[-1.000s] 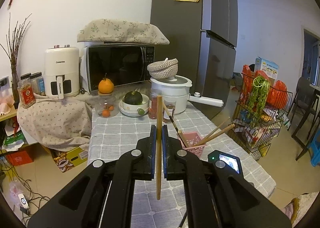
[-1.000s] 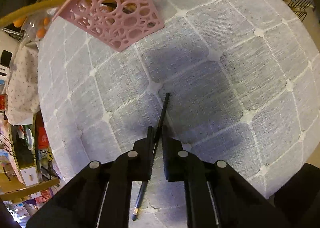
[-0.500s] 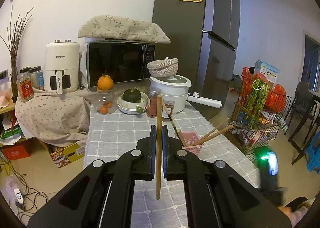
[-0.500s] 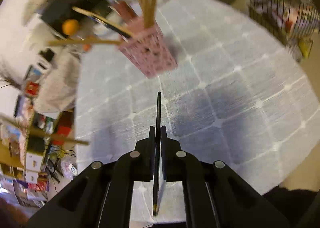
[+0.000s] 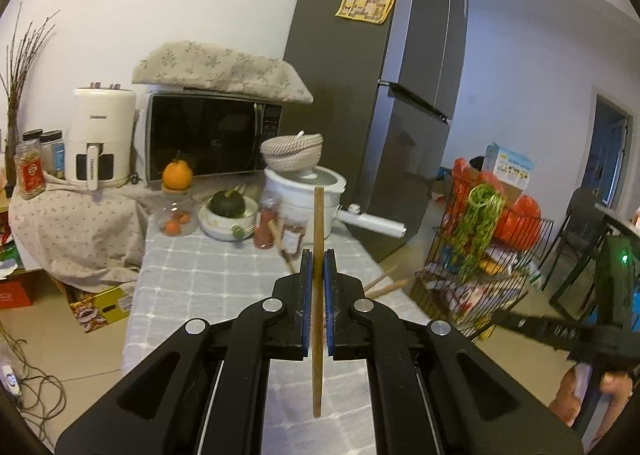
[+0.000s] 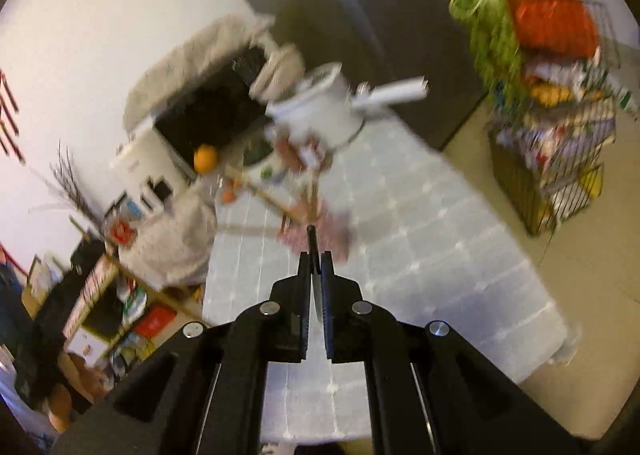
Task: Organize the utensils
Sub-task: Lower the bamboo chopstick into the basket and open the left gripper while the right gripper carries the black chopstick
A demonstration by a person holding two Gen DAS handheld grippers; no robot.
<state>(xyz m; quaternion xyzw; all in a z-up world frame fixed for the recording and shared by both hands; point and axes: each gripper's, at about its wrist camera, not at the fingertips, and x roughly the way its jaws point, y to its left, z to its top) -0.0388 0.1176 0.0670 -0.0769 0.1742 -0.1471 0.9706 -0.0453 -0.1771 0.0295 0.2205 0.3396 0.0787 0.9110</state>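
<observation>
Grip status: the left gripper (image 5: 316, 267) is clamped on a wooden chopstick (image 5: 318, 295), held upright with its lower end hanging below the jaws, above the checked tablecloth (image 5: 200, 279). The right gripper (image 6: 315, 263) is pinched on a thin black chopstick (image 6: 311, 236), whose tip pokes just past the fingertips; this view is motion-blurred.

Step in hand, as judged: delivery of both chopsticks to the pink perforated holder (image 6: 320, 233), which stands on the table ahead of the right gripper. Recommended practice: bring each stick over the holder's mouth, tip it near vertical, lower the end inside the rim, then release. Insert one at a time. Sticks already inside lean outward at wide angles, so approach through a gap to avoid knocking them or tipping the light holder.

Containers: the holder carries several wooden sticks; an exact count cannot be told. In the left view it is hidden behind the gripper, with only stick ends (image 5: 384, 282) showing. A white bowl (image 5: 228, 221) holds a dark green squash (image 5: 227, 204). A clear jar (image 5: 176, 217) holds small oranges, with a larger orange (image 5: 177, 175) on top.
</observation>
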